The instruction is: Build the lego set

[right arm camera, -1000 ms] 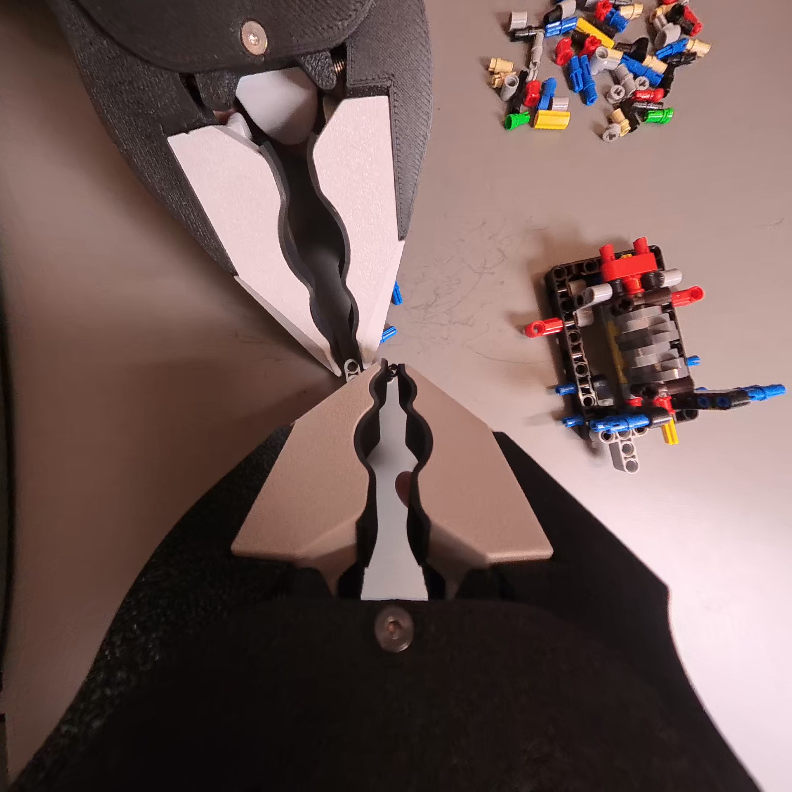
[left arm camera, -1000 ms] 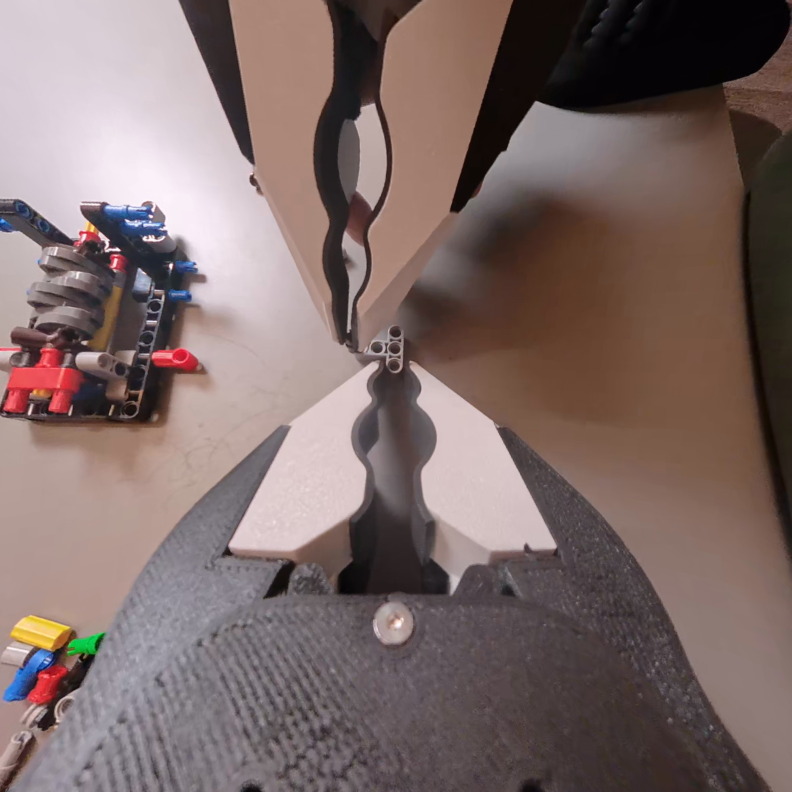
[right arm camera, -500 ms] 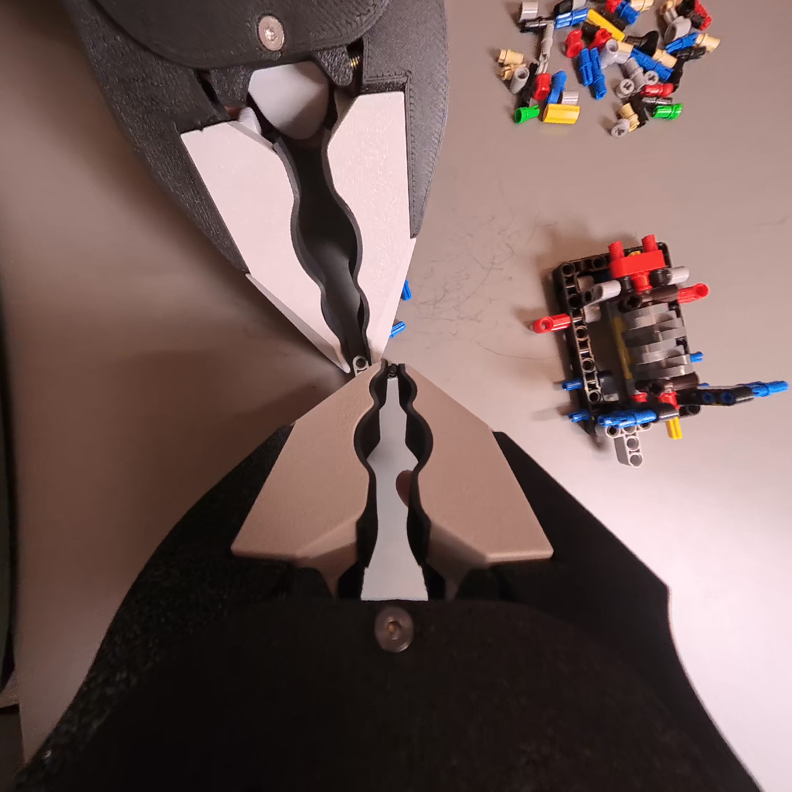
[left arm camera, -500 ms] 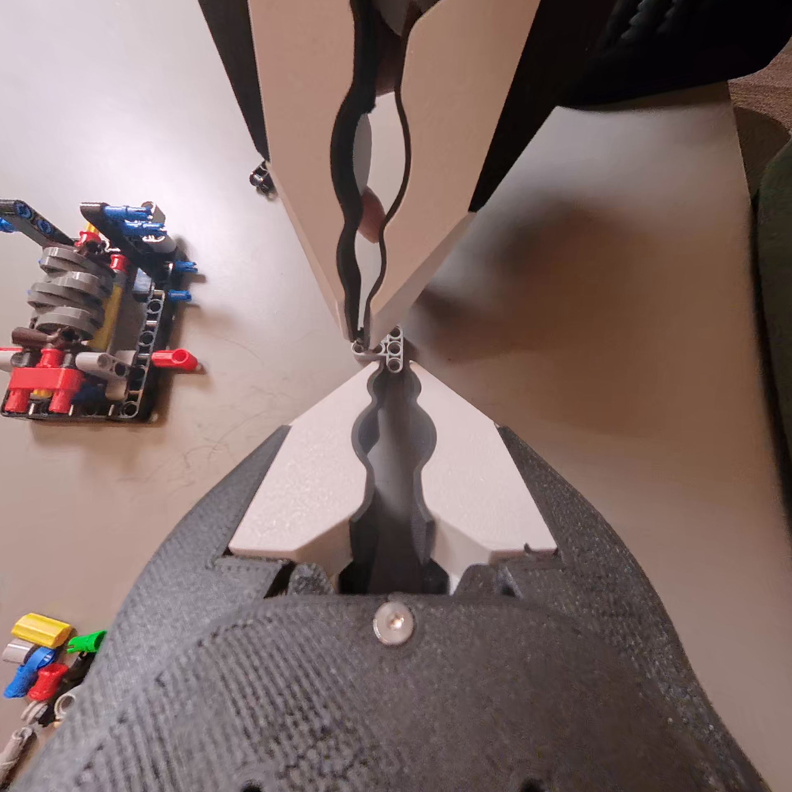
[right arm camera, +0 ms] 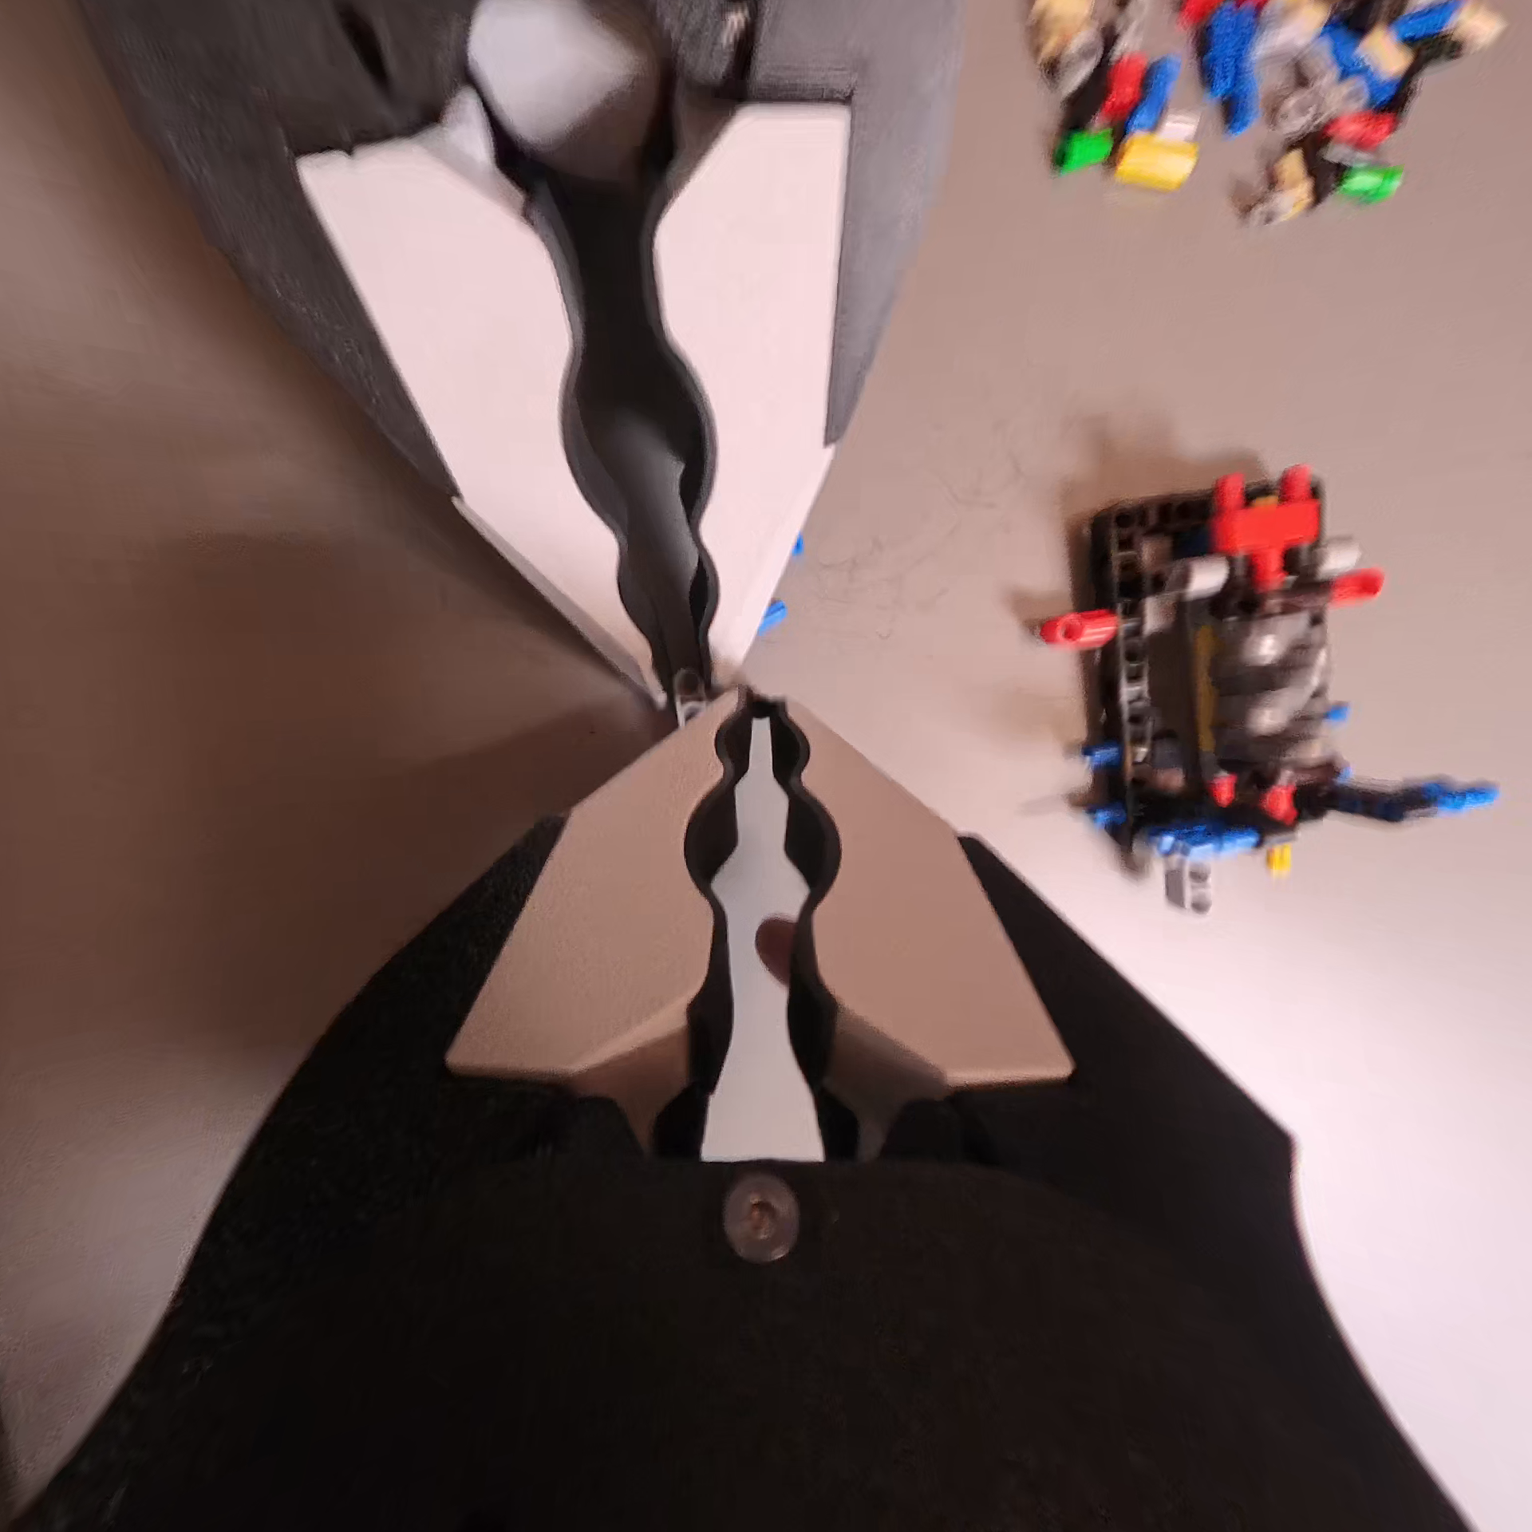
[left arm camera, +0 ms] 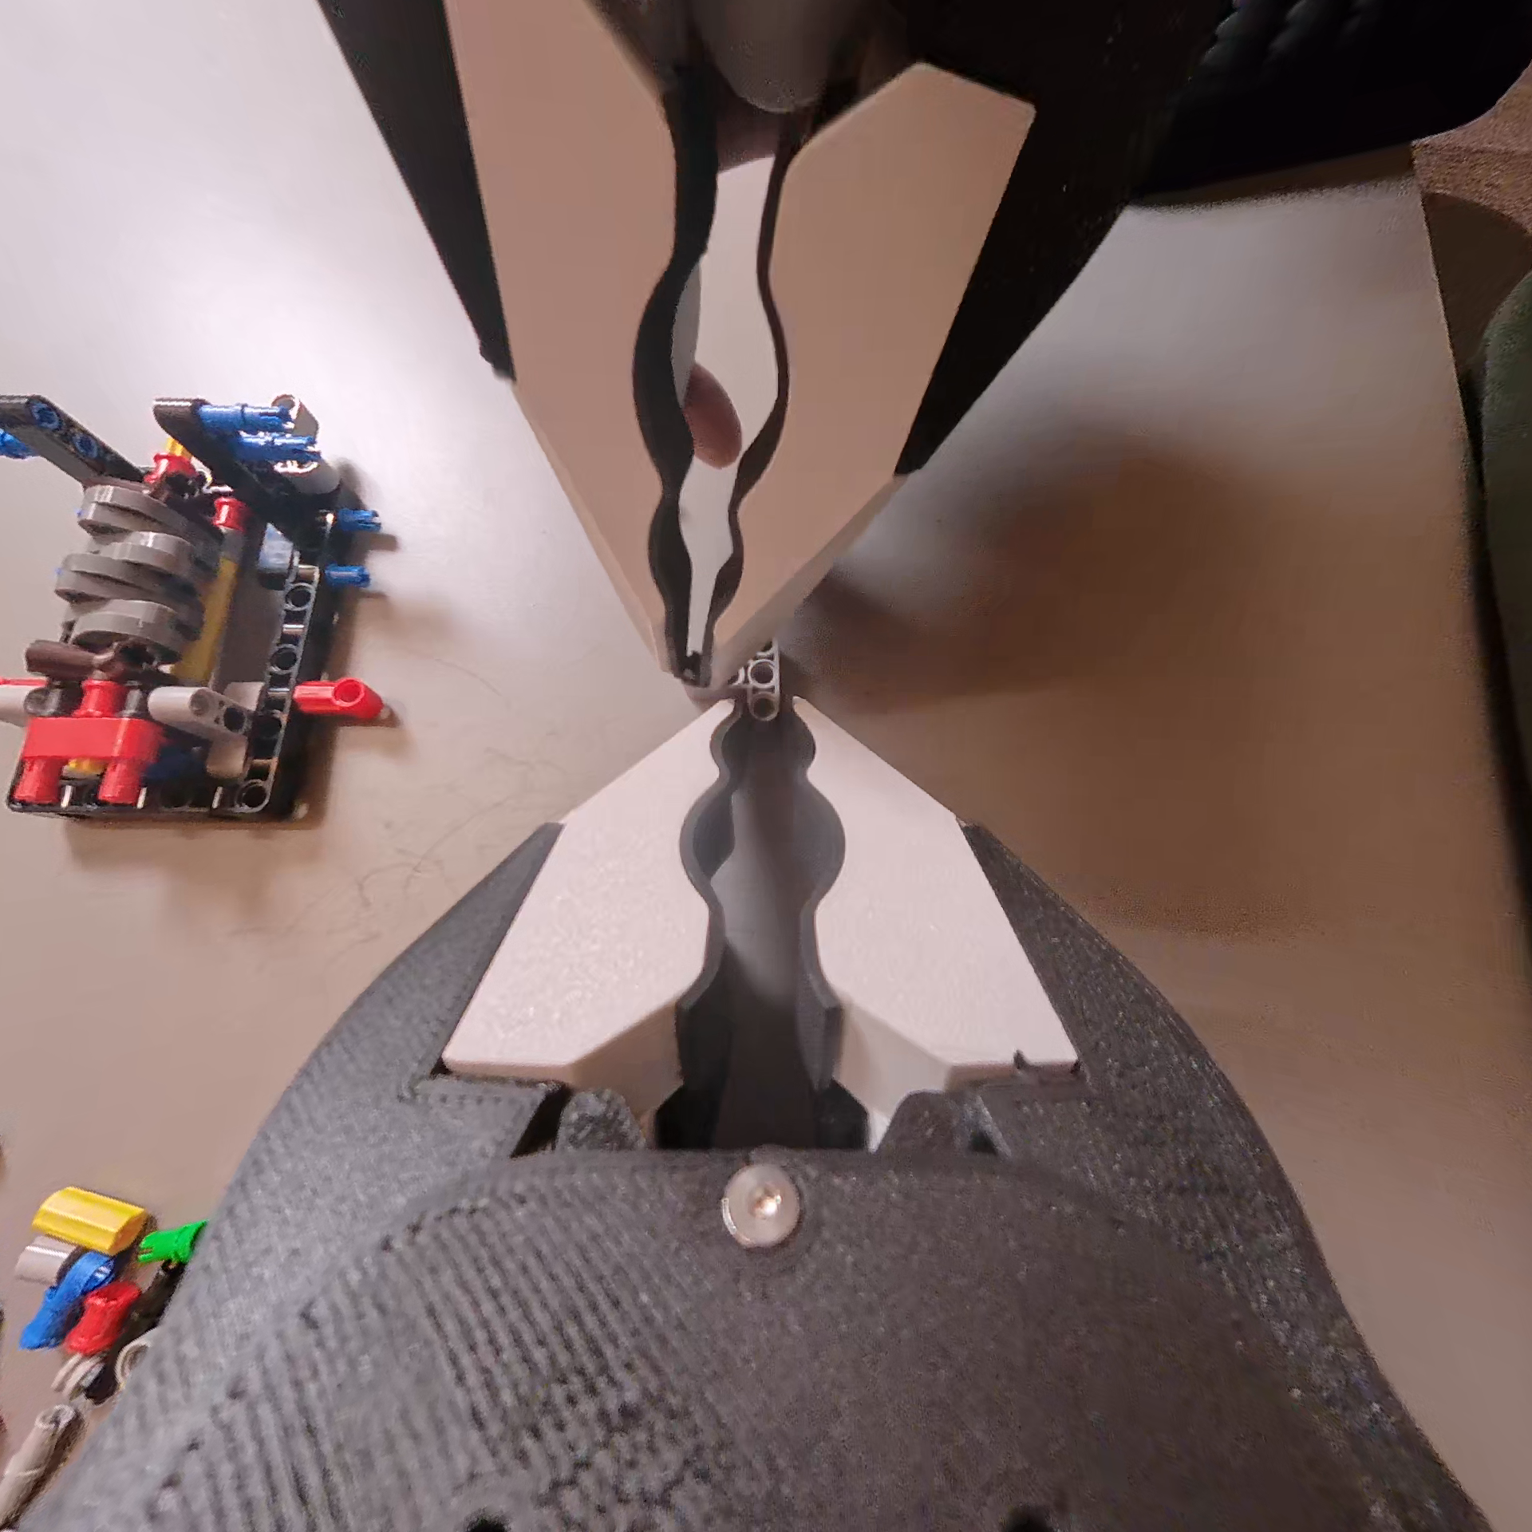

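The left gripper (left arm camera: 763, 713) pinches a small grey holed beam (left arm camera: 763, 686), long axis running away from its camera. The right gripper (right arm camera: 756, 705), tip to tip with it above the table (left arm camera: 1161, 829), nips something dark I cannot identify

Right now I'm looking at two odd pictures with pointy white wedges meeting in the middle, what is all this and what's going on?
Those wedges are two hand-held claws; a person works one in each hand, and each carries a camera looking along its fingers. One picture comes from the left claw, the other from the right claw, so each view shows its own claw at the bottom and the other one coming in from the top.

The left claw pinches a small grey piece with round holes. The right claw's tips are closed beside it, on something dark and too small to name.

Both hover over a pale table. On it lies a half-built model in a black frame, and a pile of loose coloured parts.
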Demonstrator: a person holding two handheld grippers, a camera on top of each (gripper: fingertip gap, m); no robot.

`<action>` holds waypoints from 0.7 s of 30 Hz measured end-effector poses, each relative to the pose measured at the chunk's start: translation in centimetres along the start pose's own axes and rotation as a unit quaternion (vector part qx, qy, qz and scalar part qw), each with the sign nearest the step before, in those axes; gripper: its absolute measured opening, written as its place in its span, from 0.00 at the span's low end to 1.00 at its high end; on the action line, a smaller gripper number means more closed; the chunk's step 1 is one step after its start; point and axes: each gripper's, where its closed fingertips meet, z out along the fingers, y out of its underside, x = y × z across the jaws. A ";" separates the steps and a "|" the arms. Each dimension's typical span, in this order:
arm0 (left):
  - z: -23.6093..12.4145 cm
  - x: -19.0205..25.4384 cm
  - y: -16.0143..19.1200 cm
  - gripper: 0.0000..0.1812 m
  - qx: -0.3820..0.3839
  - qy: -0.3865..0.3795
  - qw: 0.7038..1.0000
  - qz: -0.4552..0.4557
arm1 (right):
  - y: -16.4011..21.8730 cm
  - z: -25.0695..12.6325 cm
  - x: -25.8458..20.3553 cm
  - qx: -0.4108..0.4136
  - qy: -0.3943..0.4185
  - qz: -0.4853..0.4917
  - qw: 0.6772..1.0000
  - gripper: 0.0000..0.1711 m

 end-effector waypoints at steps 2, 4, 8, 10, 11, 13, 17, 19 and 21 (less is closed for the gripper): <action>0.0 0.0 0.0 0.03 0.000 0.000 1.000 0.002 | -0.2 0.0 0.0 0.004 -0.005 -0.002 1.000 0.01; 0.0 0.0 0.0 0.03 0.000 0.001 1.000 0.002 | -0.2 0.0 0.0 0.009 -0.006 -0.003 1.000 0.01; 0.0 0.0 0.0 0.03 0.001 0.003 1.000 0.007 | -0.2 0.0 0.0 0.007 -0.015 0.009 1.000 0.01; 0.0 0.0 0.0 0.03 0.001 0.004 1.000 0.009 | -0.2 0.0 -0.1 0.007 -0.025 0.022 0.999 0.01; 0.0 0.0 0.0 0.03 0.000 0.003 1.000 0.009 | -0.3 0.0 0.0 0.015 -0.028 0.030 0.999 0.01; 0.0 0.0 0.0 0.03 -0.001 0.002 1.000 0.009 | -0.2 -0.2 -0.1 0.038 -0.037 0.046 0.998 0.03; 0.0 0.1 0.0 0.03 -0.001 0.006 1.000 0.008 | -0.7 -1.8 0.3 0.092 -0.033 0.072 0.993 0.06; 0.0 0.1 0.0 0.03 -0.001 0.007 1.000 0.007 | -0.6 -1.7 0.4 0.093 -0.022 0.067 0.993 0.04; 0.0 0.1 0.0 0.03 -0.002 0.006 1.000 0.008 | -1.0 -1.4 -0.1 0.104 -0.039 0.081 0.990 0.04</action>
